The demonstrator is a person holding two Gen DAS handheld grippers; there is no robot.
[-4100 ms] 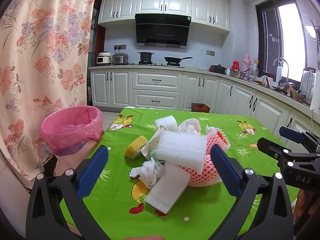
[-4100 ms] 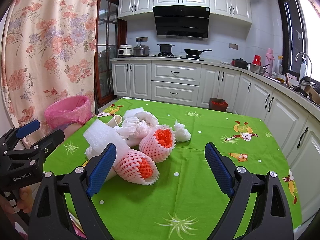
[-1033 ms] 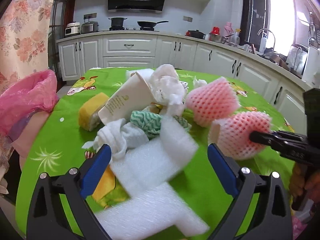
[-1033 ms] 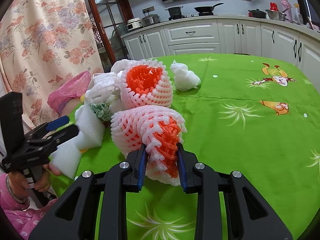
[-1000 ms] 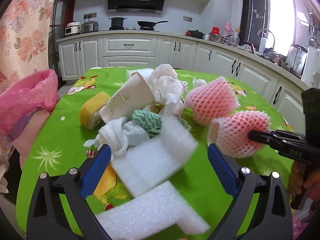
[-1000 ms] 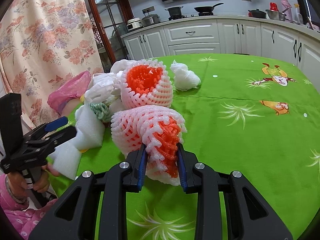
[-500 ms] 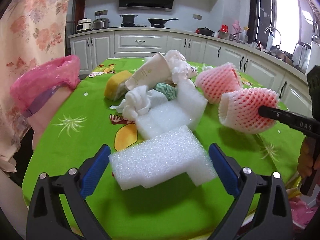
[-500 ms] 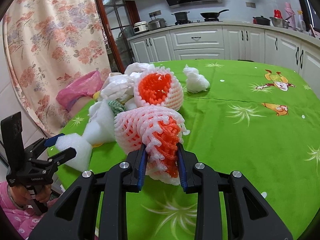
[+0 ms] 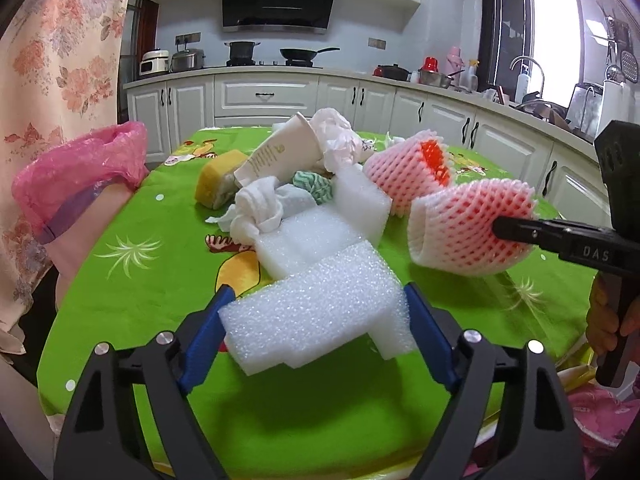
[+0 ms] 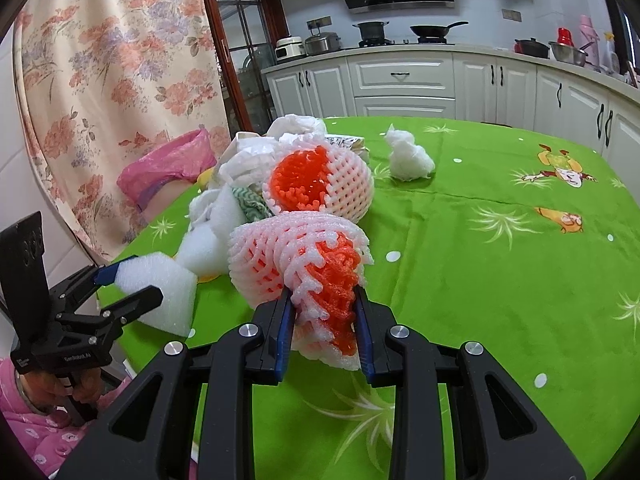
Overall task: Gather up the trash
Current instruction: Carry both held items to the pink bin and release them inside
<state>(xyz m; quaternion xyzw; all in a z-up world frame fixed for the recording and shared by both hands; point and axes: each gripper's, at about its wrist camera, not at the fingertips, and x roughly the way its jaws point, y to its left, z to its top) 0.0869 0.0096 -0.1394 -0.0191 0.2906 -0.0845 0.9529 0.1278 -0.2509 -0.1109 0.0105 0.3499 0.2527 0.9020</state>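
Clamped in my left gripper: a foam block, jaws just narrowing; my right gripper pinches a net sleeve above the table, trash pile ahead, pink bin leftward.

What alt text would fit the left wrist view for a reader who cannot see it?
The left tool has just closed on a white foam block above a green tablecloth. Beyond lies a trash pile; at right the right tool grips a pink foam net sleeve, and a pink-lined bin stands at left.
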